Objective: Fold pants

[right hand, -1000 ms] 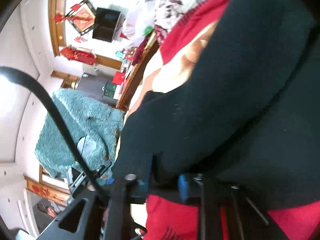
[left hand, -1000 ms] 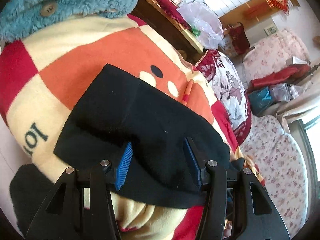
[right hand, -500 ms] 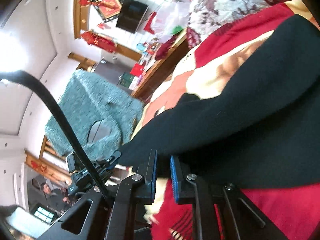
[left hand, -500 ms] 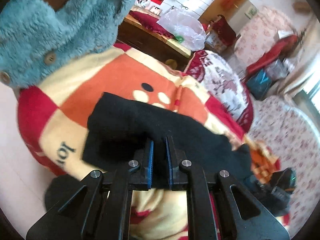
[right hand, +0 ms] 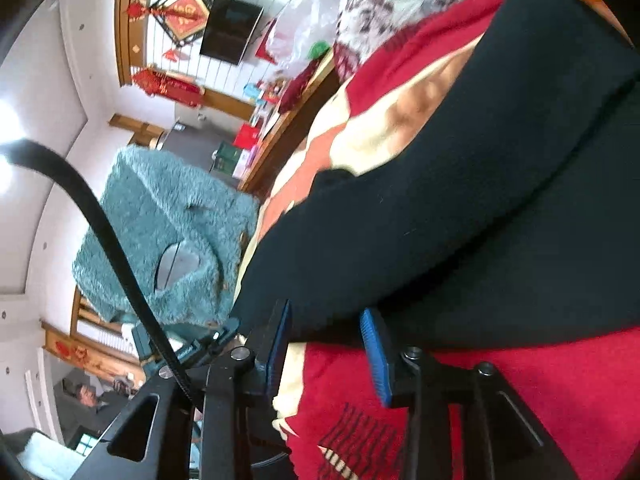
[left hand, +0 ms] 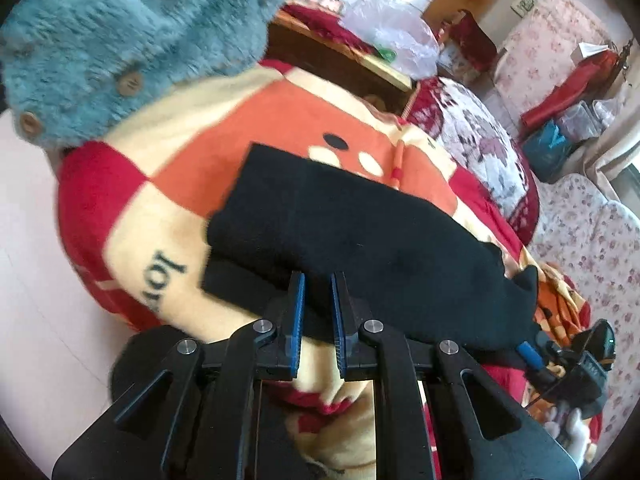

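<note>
Black pants (left hand: pixel 360 236) lie folded on the blanket (left hand: pixel 208 160); left gripper (left hand: pixel 318 292) pinches their near hem, right gripper (right hand: pixel 325 334) has just been opening, fabric loose between jaws, so regrip evenly before folding.

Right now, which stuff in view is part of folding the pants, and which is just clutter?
Job:
black pants
left hand-held gripper, shut on pants
right hand-held gripper, just opening

Clutter:
teal fuzzy garment
plastic bag
floral quilt

Matt black knit cloth is being shown by the pants (left hand: pixel 360 224); soft fleece by the blanket (left hand: pixel 248 120); shaggy teal plush by the coat (left hand: pixel 120 28).
</note>
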Motion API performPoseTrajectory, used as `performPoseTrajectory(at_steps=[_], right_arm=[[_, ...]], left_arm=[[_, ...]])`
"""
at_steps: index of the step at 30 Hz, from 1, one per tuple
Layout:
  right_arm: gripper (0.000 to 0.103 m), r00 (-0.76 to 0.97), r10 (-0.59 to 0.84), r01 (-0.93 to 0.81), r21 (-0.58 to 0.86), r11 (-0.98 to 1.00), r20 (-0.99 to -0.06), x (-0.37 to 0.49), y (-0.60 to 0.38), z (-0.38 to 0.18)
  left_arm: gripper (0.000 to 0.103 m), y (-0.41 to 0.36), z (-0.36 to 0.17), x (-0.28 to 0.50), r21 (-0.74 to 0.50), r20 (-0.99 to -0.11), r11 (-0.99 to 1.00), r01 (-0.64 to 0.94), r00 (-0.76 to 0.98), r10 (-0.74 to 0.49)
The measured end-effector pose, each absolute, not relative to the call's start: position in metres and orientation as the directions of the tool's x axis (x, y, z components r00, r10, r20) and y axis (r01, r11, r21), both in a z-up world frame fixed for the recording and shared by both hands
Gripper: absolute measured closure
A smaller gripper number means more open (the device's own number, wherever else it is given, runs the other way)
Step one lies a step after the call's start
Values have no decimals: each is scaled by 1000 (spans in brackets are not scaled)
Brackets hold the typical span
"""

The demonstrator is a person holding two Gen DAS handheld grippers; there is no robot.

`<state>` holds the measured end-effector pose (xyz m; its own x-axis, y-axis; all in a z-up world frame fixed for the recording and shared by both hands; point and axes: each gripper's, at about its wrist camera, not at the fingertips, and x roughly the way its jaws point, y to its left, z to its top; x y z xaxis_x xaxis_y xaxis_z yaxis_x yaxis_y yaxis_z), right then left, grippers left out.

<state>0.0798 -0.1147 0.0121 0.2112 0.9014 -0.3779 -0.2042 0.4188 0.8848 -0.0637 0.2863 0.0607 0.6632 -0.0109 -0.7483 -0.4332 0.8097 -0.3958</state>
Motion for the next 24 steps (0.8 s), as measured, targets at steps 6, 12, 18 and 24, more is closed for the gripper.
performPoseTrajectory(at_steps=[6, 12, 18, 24], right_arm=[[58, 363, 825, -134, 852, 506, -433, 93, -181, 16], [55, 479, 779, 14, 890, 455, -406, 119, -240, -13], [54, 513, 764, 82, 908, 411, -392, 141, -242, -35], [54, 544, 765, 68, 926, 371, -346, 161, -245, -42]], left_arm=[[74, 272, 89, -81, -329, -709, 854, -403, 702, 57], [58, 218, 106, -49, -331, -694, 925, -188, 713, -103], [58, 143, 90, 5, -480, -712, 877, -3, 585, -388], [58, 86, 86, 47, -524, -712, 850, 60, 517, -475]])
